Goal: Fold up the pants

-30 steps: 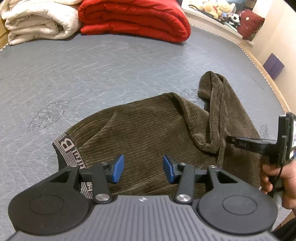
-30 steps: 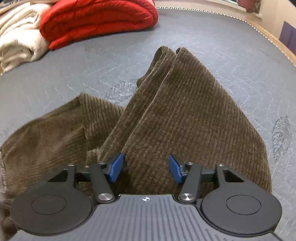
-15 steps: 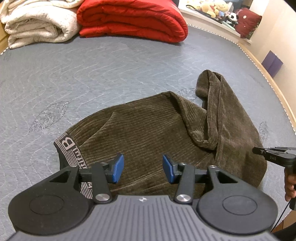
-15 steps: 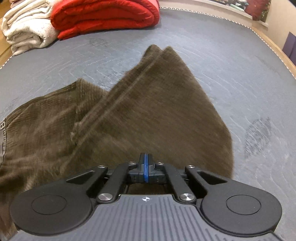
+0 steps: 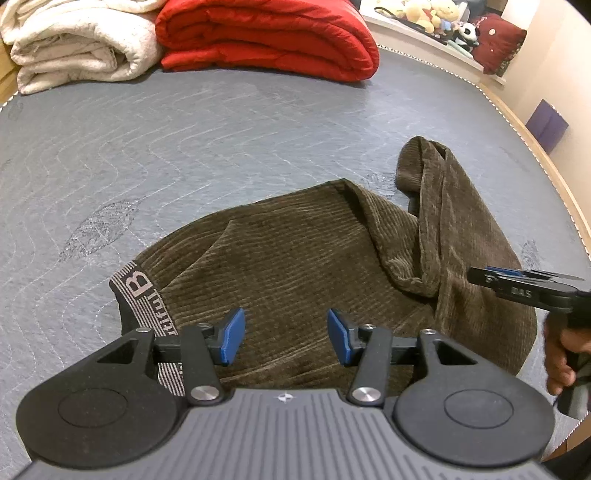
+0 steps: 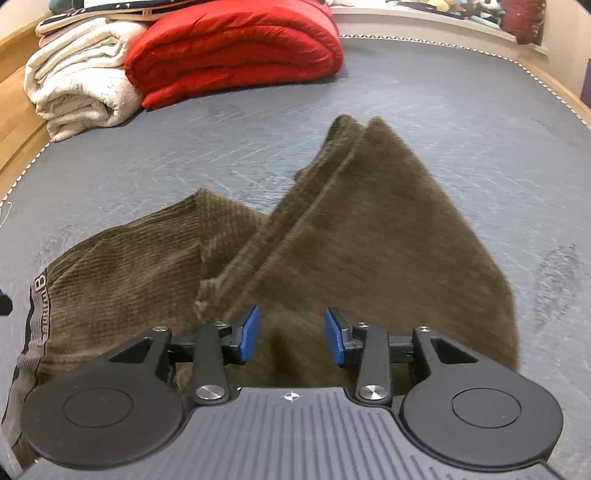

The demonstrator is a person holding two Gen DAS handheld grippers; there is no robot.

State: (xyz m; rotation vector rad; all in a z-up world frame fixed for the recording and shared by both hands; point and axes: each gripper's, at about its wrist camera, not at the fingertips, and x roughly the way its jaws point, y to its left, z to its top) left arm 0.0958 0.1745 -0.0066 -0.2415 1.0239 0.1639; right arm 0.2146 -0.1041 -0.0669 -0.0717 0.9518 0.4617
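Brown corduroy pants (image 5: 295,258) lie partly folded on the grey quilted mattress (image 5: 184,147), with the lettered waistband (image 5: 144,295) at the left and a leg doubled over at the right (image 5: 461,229). My left gripper (image 5: 284,336) is open and empty just above the waist part. My right gripper (image 6: 291,339) is open and empty over the folded leg (image 6: 388,240); in the left wrist view it shows at the right edge (image 5: 524,284), held by a hand. The waistband also shows in the right wrist view (image 6: 37,314).
A folded red duvet (image 5: 266,40) and a folded cream blanket (image 5: 77,44) lie at the far end of the mattress. A wooden bed frame edge (image 5: 546,155) runs along the right. Stuffed toys (image 5: 436,18) sit on a ledge beyond.
My right gripper was open a second ago, shut half a second ago, and is open again now over the folded leg. The left gripper has stayed open and nearly still.
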